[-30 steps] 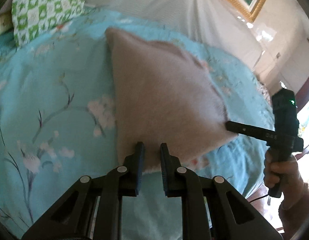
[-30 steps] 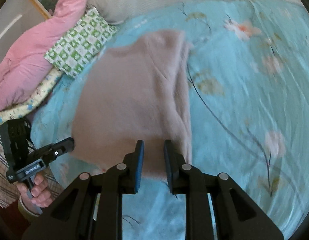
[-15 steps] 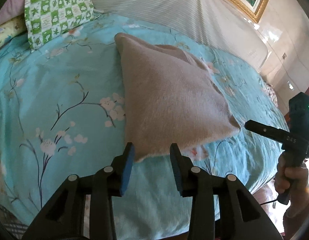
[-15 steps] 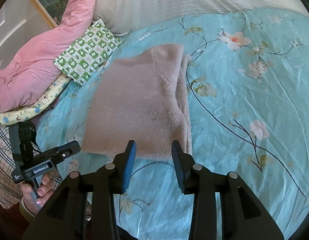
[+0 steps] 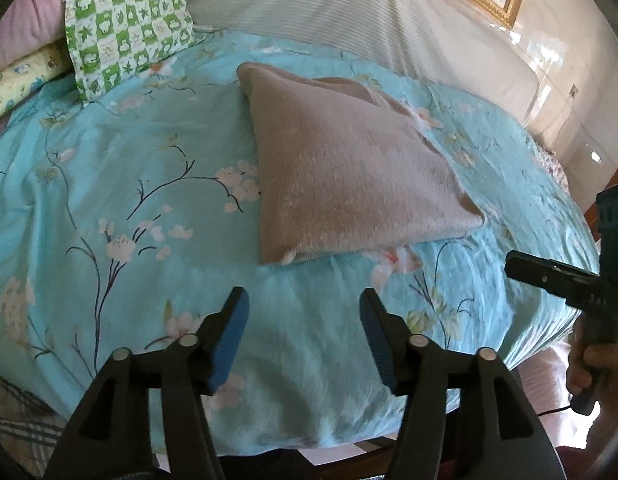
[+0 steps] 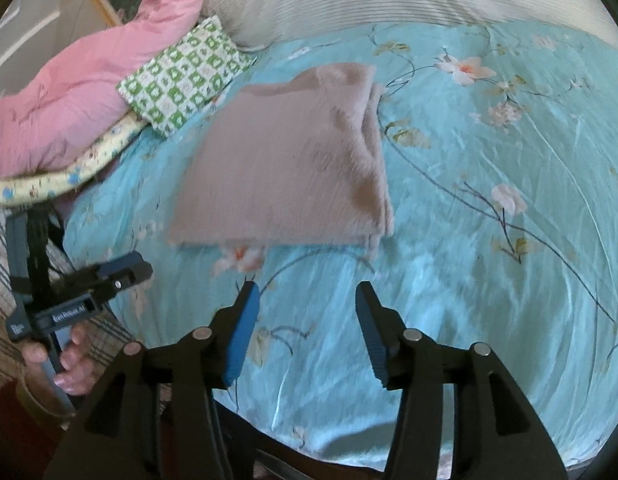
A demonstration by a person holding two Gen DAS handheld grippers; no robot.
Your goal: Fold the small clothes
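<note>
A folded beige knit garment [image 5: 349, 168] lies flat on the turquoise floral bedsheet [image 5: 121, 184]; it also shows in the right wrist view [image 6: 285, 168]. My left gripper [image 5: 303, 304] is open and empty, held above the sheet just short of the garment's near edge. My right gripper [image 6: 305, 298] is open and empty, also back from the near edge. Each gripper shows in the other's view: the right one [image 5: 557, 280] at the bed's right edge, the left one [image 6: 81, 292] at the left edge.
A green-and-white checked pillow [image 5: 125, 40] lies at the head of the bed beside a pink quilt [image 6: 69, 88] and a yellow floral cloth [image 6: 61, 172]. A striped white cover [image 5: 329, 12] lies behind. The bed's near edge [image 5: 309, 436] is below my fingers.
Both grippers were shut on the garment's near edge a second ago. They opened, let go and drew back toward the bed's edge. The garment now lies flat.
</note>
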